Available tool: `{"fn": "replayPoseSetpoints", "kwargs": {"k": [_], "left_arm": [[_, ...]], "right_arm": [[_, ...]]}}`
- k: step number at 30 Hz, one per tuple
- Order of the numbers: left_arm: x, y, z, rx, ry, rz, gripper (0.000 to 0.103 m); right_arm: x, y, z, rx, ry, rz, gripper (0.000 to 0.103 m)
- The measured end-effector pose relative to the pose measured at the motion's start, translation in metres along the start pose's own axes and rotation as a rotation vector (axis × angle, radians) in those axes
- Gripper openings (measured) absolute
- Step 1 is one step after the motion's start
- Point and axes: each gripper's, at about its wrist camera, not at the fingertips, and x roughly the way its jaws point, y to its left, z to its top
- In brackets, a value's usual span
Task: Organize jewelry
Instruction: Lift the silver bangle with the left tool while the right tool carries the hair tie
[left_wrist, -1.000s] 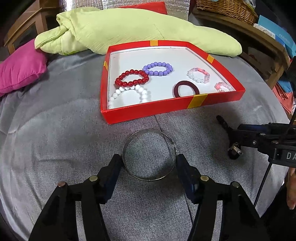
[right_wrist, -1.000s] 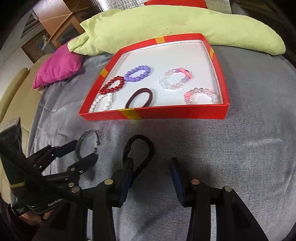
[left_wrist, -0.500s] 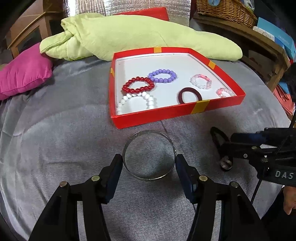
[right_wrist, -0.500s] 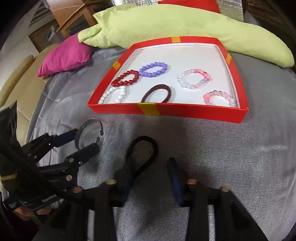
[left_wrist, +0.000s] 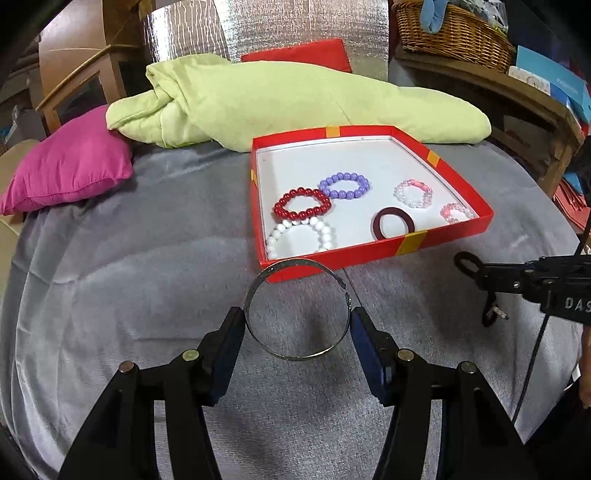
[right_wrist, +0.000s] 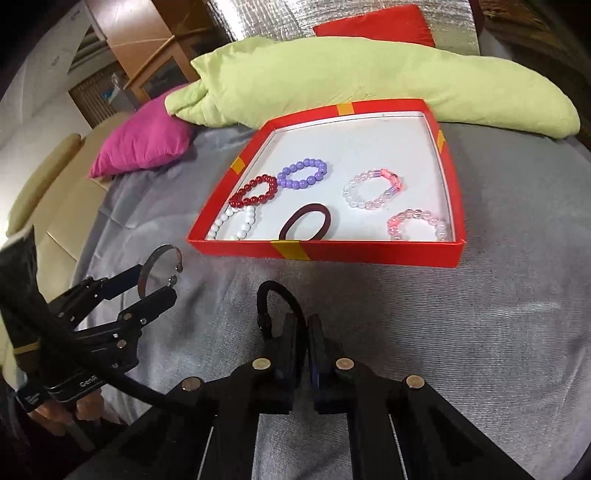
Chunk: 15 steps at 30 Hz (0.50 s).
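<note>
My left gripper (left_wrist: 297, 321) is shut on a silver open bangle (left_wrist: 295, 357), one pad against each side, and holds it above the grey cover just before the red box (left_wrist: 369, 254). My right gripper (right_wrist: 304, 325) is shut on a black hair tie (right_wrist: 275, 286), whose loop sticks out ahead of the closed pads. In the box lie a red bead bracelet (left_wrist: 302, 208), a purple one (left_wrist: 344, 186), a white one (left_wrist: 301, 236), a maroon hair tie (left_wrist: 392, 223) and two pink-clear bracelets (left_wrist: 413, 192). The right wrist view shows the bangle (right_wrist: 147, 266) at the left.
A grey cover (left_wrist: 147, 277) spreads under everything. Behind the box lie a light green quilt (left_wrist: 295, 99) and a pink cushion (left_wrist: 70, 170). A wooden shelf with a wicker basket (left_wrist: 454, 33) stands at the back right. A hand (right_wrist: 55, 417) holds the left gripper.
The right gripper's jaws closed on the black hair tie and raised it a little. The left gripper lifted the bangle off the cover, so it now overlaps the box's front wall.
</note>
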Motion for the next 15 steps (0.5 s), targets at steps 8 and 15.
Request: {"fn": "replayPoseSetpoints", "kwargs": {"k": [8,15], "left_arm": [[-0.001,-0.004,0.001,0.019,-0.013,0.024,0.061],[-0.001,-0.005,0.0,0.019,-0.013,0.027,0.061]], "right_arm": [[-0.003,-0.034,0.003,0.104,0.026,-0.032,0.008],[-0.019,-0.039,0.004,0.105,-0.018,0.005,0.021]]}}
